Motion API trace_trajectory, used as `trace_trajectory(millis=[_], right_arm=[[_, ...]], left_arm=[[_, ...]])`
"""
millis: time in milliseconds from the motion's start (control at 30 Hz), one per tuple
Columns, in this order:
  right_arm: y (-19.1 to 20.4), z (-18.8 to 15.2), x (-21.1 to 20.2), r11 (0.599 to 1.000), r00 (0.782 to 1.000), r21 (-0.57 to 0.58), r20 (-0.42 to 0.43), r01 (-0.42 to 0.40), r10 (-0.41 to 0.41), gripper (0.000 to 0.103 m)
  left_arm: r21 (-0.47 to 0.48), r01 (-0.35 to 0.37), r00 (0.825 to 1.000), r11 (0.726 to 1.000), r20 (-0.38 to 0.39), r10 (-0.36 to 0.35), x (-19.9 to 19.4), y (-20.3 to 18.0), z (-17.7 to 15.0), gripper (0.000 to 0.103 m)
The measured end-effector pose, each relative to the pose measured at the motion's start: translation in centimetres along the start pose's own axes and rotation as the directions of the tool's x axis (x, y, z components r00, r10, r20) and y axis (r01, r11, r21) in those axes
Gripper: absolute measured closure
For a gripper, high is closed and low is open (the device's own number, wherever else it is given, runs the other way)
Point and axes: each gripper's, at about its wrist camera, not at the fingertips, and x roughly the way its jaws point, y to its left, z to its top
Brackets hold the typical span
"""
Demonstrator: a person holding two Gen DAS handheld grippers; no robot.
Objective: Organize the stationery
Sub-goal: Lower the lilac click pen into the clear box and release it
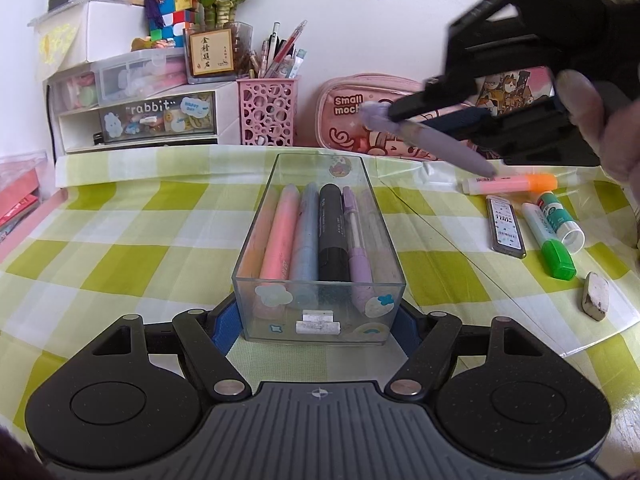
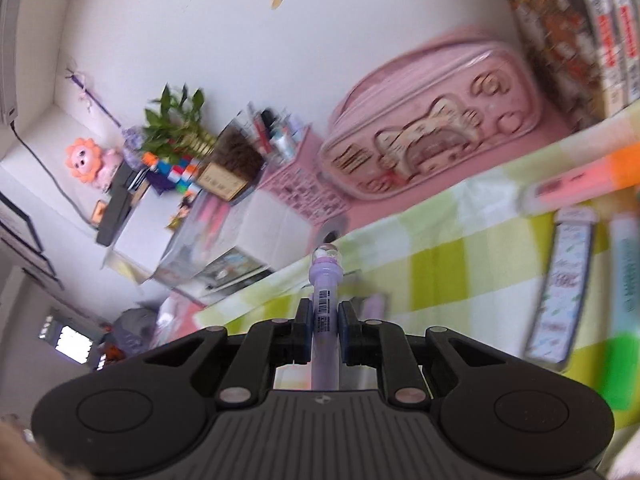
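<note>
1. The right wrist view is smeared all over; we can't read the book spines (image 2: 608,28) or the lead case (image 2: 560,284) label.
2. The purple pen (image 2: 325,312)'s lower end is hidden behind the gripper body.
3. The green highlighter (image 2: 622,372) gets cut off by the right edge.

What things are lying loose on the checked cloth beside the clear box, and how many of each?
Highlighters: 2, orange highlighter and green highlighter
Glue stick: 1
Lead refill case: 1
Eraser: 1
Total: 5
</note>
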Motion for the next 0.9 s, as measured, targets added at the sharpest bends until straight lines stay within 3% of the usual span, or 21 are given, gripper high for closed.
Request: trace_trajectory(millis=[233,567,900], right_arm=[[0.7,-0.5,4.0,0.999,0.994,0.017,-0.103,0.051,-0.049,0.085],[1.1,0.1,6.2,0.994,0.987,0.018,-0.123,0.110,-0.107,0.085],[1.6,-0.2,7.3,0.993,0.982,0.006,-0.149,0.121,-0.119,0.085]], left_arm=[[-0.001,0.001,1.000,1.000,0.001,-0.001,0.0,0.0,0.0,0.030],[-0.003,0.008,1.000,1.000,0.001,-0.008,0.2,-0.1,0.1,0.030],[-0.007,0.011,1.000,1.000,0.003,-0.011,0.2,-0.1,0.1,0.030]])
